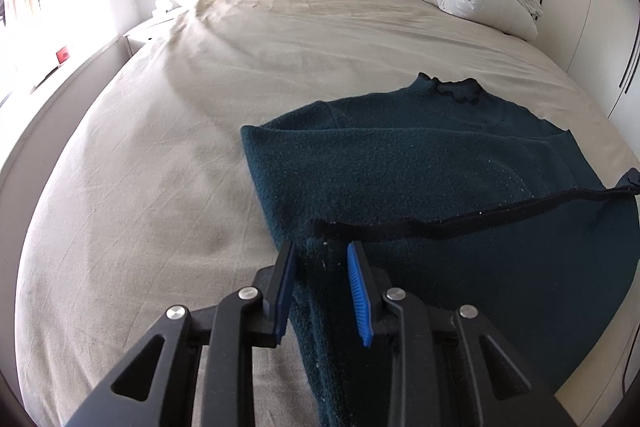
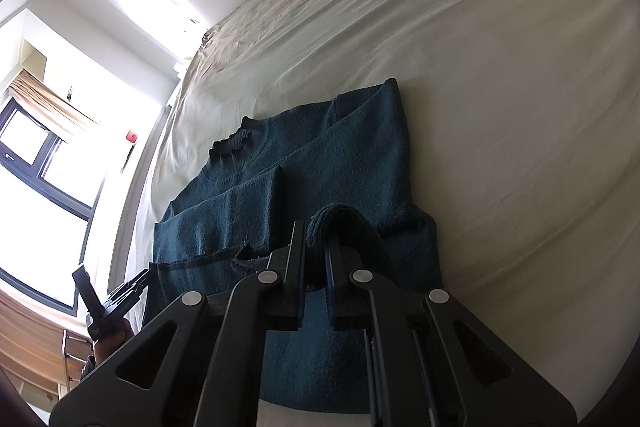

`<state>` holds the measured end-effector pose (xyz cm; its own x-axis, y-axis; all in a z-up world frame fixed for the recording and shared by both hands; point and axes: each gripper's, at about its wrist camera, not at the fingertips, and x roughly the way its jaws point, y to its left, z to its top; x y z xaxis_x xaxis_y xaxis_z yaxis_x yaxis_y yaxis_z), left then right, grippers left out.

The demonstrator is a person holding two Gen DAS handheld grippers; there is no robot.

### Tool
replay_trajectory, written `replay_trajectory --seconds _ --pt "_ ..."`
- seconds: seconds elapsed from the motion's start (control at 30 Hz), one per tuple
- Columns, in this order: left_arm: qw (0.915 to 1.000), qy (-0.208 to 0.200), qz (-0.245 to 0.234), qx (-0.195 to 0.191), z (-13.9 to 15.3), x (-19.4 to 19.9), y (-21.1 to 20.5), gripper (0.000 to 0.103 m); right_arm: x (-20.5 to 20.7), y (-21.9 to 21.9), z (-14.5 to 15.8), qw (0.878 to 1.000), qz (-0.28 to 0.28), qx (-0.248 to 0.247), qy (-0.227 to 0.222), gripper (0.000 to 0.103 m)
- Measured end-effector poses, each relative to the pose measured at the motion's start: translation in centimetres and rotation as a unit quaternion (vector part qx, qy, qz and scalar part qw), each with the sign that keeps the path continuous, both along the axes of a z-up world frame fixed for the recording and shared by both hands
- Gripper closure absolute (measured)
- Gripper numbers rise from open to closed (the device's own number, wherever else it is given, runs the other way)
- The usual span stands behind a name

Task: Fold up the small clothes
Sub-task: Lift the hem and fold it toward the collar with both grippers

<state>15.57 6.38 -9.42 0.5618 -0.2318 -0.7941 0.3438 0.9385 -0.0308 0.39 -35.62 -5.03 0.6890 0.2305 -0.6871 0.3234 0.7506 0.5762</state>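
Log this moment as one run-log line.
step: mid-fold | left gripper: open over sweater hem | right gripper: shut on sweater fold | surface: bed

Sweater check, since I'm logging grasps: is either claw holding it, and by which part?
The right claw pinches a bunched fold of the teal sweater near its bottom. The left claw is open, straddling the hem.
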Motion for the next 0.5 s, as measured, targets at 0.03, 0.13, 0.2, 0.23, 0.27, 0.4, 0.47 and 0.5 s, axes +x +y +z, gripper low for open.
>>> replay_trajectory --seconds 0.03,0.13,0.2,0.23,0.27,0.4,0.47,0.5 --pt "1.0 0.0 0.0 -0.004 0.0 0.0 0.0 0.074 0.0 0.0 0.0 1.0 0.001 0.0 0.001 0.096" --pt "0.9999 -0.009 -0.01 -0.005 0.2 -0.4 -0.2 0.074 -0.1 0.0 -0.3 1.0 -0.001 0.0 0.004 0.096" --pt "0.9998 -0.003 -0.02 0.003 -0.2 -0.4 -0.6 0.074 -0.1 0.0 -0.4 1.0 -0.002 0.003 0.005 0.096" --pt "0.9997 -0.003 -0.023 0.007 -0.3 -0.4 -0.7 0.074 -0.1 0.1 -0.4 1.0 -0.002 0.002 0.006 0.096" --pt "0.9997 -0.004 -0.023 0.006 -0.3 -0.4 -0.8 0.075 0.0 0.1 -0.4 1.0 -0.001 0.002 0.006 0.096" --pt "0.9997 -0.005 -0.023 0.001 -0.2 -0.3 -0.9 0.09 0.1 0.3 -0.4 1.0 0.001 0.0 0.005 0.096" --pt "0.9995 -0.008 -0.031 0.007 -0.1 -0.5 -1.1 0.095 0.1 0.3 -0.3 1.0 0.0 -0.001 0.005 0.096" --pt "0.9993 -0.012 -0.034 0.01 0.0 -0.7 -1.2 0.095 0.0 0.4 -0.3 1.0 -0.002 -0.001 0.004 0.096"
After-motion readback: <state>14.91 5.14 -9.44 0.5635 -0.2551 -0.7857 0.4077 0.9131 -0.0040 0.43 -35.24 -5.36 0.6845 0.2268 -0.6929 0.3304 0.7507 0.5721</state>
